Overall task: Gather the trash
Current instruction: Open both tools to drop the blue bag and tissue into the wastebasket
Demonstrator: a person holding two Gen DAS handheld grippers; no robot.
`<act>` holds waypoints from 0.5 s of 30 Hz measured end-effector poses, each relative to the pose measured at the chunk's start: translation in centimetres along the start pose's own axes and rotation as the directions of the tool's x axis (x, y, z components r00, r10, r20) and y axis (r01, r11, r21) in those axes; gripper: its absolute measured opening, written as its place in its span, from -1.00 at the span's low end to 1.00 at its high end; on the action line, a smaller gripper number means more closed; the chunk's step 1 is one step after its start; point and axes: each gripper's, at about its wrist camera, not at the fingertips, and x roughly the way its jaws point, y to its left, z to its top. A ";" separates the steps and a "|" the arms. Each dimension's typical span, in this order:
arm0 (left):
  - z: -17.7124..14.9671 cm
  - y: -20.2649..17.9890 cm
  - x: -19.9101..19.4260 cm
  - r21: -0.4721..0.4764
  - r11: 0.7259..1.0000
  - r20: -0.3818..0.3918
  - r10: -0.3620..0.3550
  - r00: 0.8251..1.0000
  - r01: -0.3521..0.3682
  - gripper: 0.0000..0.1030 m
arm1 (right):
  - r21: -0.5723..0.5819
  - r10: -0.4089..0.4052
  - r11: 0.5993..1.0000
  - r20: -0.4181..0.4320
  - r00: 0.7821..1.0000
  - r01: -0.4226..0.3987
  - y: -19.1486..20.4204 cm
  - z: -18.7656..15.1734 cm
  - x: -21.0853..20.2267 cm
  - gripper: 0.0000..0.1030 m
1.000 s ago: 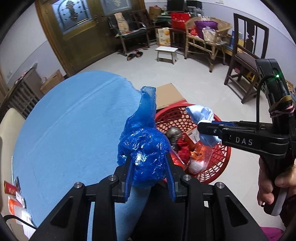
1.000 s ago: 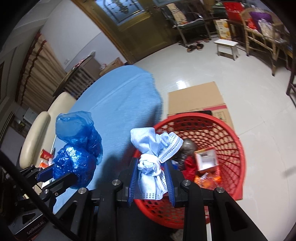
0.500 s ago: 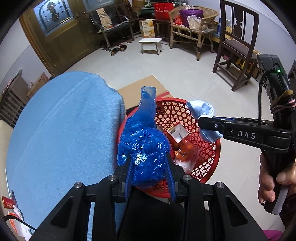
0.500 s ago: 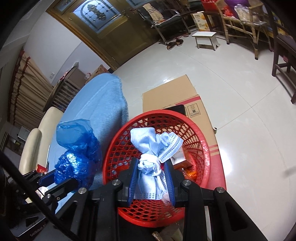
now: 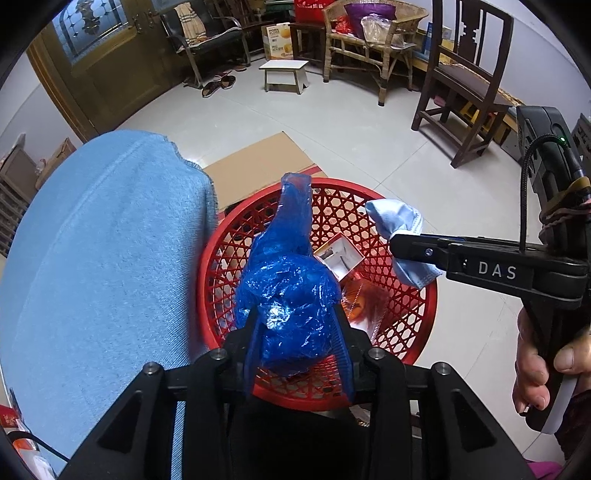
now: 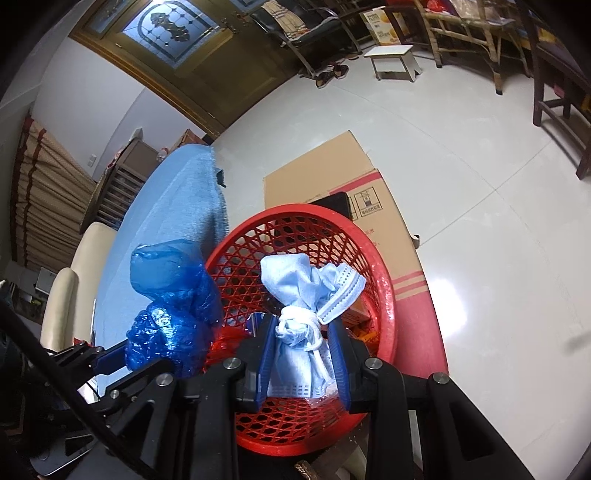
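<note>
Left tongs [image 5: 297, 341] clamp a blue plastic bag [image 5: 288, 288], right tongs [image 6: 303, 354] a knotted face mask [image 6: 306, 306], both above the red basket [image 6: 384, 295] of trash

This is a lived-in home, a sitting or front room. A wooden door [image 5: 92, 62] with a stained-glass pane [image 6: 170, 31] stands at the far side, with slippers [image 5: 218, 85] left on the pale tiled floor [image 5: 351, 140] near it. Wooden chairs [image 5: 469, 85], a rattan seat [image 5: 369, 40] heaped with bags, a small white stool [image 5: 284, 74] and a cardboard box [image 5: 277, 37] line the wall. Striped curtains [image 6: 40, 199] hang at the left. A table under a blue cloth [image 5: 103, 258] stands beside a red plastic basket [image 5: 421, 321] holding household rubbish, which sits on flattened cardboard [image 6: 325, 181].
</note>
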 end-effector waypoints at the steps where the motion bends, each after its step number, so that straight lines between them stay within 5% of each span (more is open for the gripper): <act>1: 0.0 0.1 0.1 -0.003 1.000 0.000 -0.003 1.000 0.003 -0.25 | 0.006 0.001 1.000 -0.006 1.000 -0.001 -0.1 0.0 0.1 -0.38; 7: -0.1 0.6 -0.8 -0.017 1.000 0.037 0.009 0.999 -0.009 0.16 | 0.055 0.030 0.998 -0.061 0.998 -0.026 -0.7 0.2 1.4 -0.33; 10: -0.2 0.8 -1.8 -0.013 1.000 0.066 0.017 0.998 -0.016 0.18 | 0.073 0.057 0.996 -0.062 0.996 -0.053 -0.6 0.1 1.5 0.28; 15: -0.9 2.1 -4.7 -0.030 0.997 0.125 0.077 0.989 -0.074 0.19 | 0.022 0.054 0.998 -0.032 0.998 -0.053 1.2 0.3 0.7 0.31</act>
